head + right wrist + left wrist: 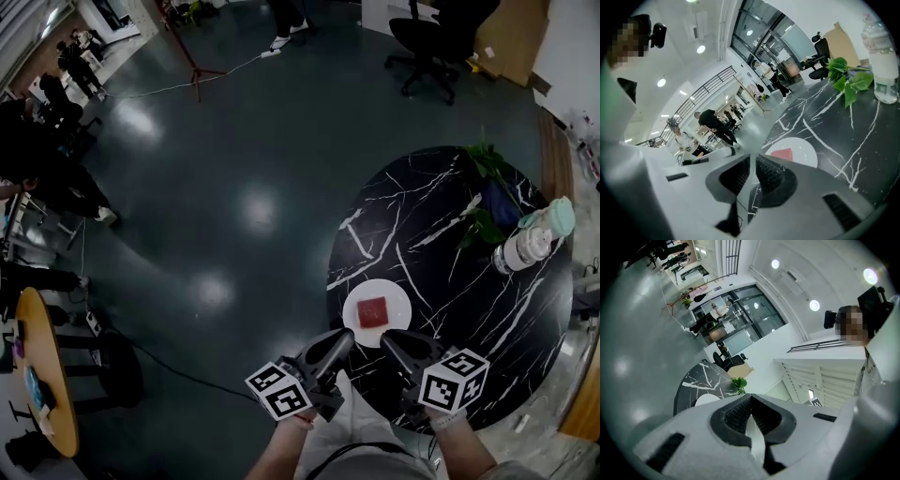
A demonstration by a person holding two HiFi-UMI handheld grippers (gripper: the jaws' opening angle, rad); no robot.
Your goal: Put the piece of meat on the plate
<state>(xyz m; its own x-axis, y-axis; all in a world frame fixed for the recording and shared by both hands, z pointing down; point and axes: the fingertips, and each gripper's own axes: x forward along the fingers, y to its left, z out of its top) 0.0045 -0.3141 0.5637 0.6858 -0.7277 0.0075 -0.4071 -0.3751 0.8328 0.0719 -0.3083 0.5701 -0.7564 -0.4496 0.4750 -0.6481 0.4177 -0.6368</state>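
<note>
The piece of meat [373, 311] lies flat in the middle of the white plate [354, 302], which sits near the 7 o'clock edge of the round black marbled bench [441, 234]. By the look of it, the placing is done. What is left seems to be drawing both tools clear. To do that well, lift them straight away from the rim and keep them off the plate, so neither it nor the meat is nudged toward the bench edge close by.

The left hand-held gripper [342, 339] hangs at about 7 o'clock of the plate, off the bench edge and close to the person's body. In the left gripper view it [751, 397] is clenched: the ribbed pads [736, 413] meet at their tips with nothing between them. It touches nothing. The plate [707, 399] shows only as a white sliver beyond it.

The right hand-held gripper [389, 339] hangs at about 5 o'clock of the plate, just clear of the rim and over the near edge of the bench. In the right gripper view it [752, 161] is drawn almost together. Only a thin slit is left between the pads [773, 176], and it holds nothing. Past its tips, at about 1 o'clock, the plate [806, 154] and the red meat [785, 153] lie apart from it.

Further right, a leafy plant [483, 202] stands at the bench's 1 o'clock and a clear bottle [530, 246] at its 3 o'clock. Both are well apart from the plate.
</note>
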